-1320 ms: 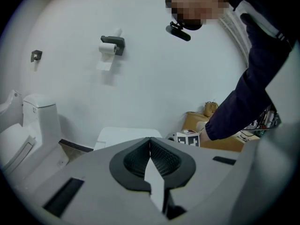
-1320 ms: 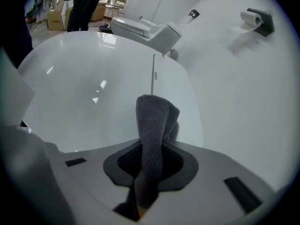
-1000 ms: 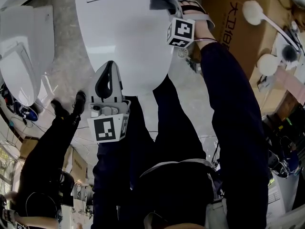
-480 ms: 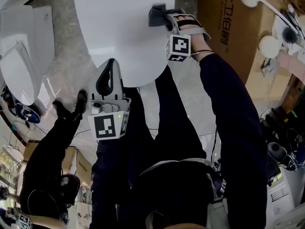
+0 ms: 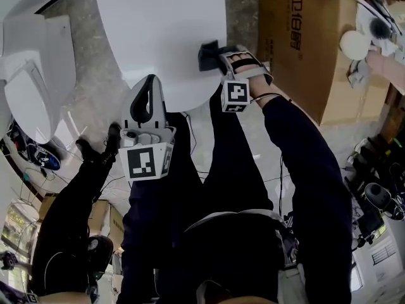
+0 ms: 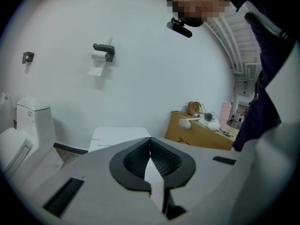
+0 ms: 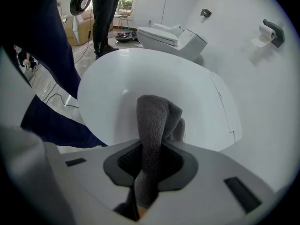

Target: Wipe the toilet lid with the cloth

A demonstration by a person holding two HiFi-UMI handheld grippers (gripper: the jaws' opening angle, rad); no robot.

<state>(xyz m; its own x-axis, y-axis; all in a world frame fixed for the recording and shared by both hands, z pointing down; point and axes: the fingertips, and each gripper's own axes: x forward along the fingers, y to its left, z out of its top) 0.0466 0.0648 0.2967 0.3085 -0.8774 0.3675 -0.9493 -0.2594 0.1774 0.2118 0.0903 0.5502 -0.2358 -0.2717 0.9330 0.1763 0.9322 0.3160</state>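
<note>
Right gripper view: the right gripper (image 7: 149,150) has its jaws clamped on a grey cloth (image 7: 153,118). The cloth is folded into a thick wad that fills the gap between the jaws and projects beyond their tips toward the white toilet lid (image 7: 140,74). The lid is down. Head view places the cloth at the lid's right margin, directly ahead of the gripper; contact with the surface appears likely but cannot be confirmed.

Left gripper (image 5: 144,100): jaws closed tip to tip, nothing between them. It sits near the lid's front edge, well apart from the cloth, and its own view faces the wall and a toilet-paper holder (image 6: 104,53).

Surroundings: a second toilet (image 5: 28,87) to the left and a cardboard box (image 5: 297,43) to the right.
</note>
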